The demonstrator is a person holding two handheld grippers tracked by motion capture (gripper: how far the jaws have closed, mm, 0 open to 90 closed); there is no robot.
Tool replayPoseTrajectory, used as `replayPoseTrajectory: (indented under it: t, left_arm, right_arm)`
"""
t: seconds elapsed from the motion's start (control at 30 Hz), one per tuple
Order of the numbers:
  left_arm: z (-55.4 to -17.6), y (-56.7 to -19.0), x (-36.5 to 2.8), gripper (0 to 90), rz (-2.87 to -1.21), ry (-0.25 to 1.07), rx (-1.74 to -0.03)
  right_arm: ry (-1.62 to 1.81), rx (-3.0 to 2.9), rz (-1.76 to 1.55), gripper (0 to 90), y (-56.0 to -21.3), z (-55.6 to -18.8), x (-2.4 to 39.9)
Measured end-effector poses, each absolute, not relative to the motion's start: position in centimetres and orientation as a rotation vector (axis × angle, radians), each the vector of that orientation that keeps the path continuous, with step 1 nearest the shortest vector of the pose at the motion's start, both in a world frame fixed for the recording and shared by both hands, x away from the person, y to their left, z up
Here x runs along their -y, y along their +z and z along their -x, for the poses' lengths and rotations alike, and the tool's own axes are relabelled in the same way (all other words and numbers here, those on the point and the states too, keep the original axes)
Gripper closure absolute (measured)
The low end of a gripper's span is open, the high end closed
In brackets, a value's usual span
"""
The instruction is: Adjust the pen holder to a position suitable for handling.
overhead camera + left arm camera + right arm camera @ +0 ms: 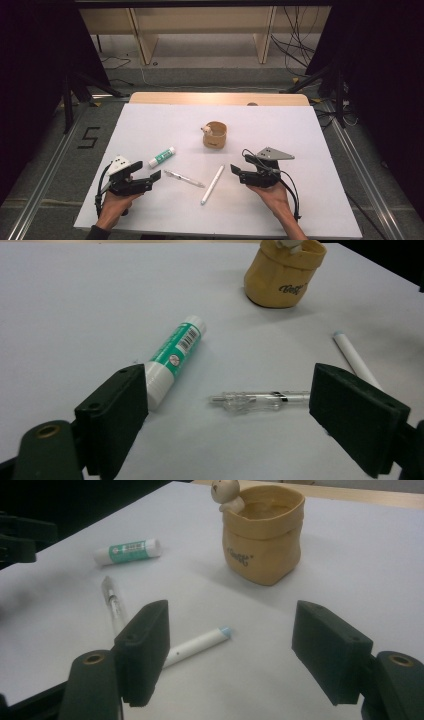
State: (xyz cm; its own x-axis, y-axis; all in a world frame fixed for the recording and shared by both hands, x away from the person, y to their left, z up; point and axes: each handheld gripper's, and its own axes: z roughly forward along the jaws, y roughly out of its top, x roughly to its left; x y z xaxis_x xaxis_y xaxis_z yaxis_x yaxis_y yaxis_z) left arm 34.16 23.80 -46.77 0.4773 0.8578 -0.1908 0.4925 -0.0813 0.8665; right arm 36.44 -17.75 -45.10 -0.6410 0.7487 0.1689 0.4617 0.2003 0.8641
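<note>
Glue stick [161, 157]: 1, ahead of the left gripper [156, 176].
Clear pen [184, 178]: 1, between both grippers.
White pen [212, 185]: 1, beside the right gripper [233, 170].
Tan pot [215, 135]: 1, beyond.

Tongs [230, 652] gape wide over the surface [350, 570]. White pen [200, 644] just ahead; tan pot [262, 532] beyond, glue stick [127, 551] far left.
</note>
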Motion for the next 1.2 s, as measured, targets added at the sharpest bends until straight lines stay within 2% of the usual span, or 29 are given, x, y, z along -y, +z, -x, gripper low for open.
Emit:
replayPoseTrajectory:
  t: [0.77,1.2]
  left_arm:
    - [-37.7,-46.3,-24.6,15.4,-1.863,0.493,-1.187]
    - [-39.8,-45.9,-24.8,15.5,-1.938,0.432,-1.208]
  right_arm:
    - [1.501,-2.178,-1.135,28.0,-45.1,-33.6,19.2]
    - [1.519,-2.167,-1.135,26.4,-45.2,-32.6,19.9]
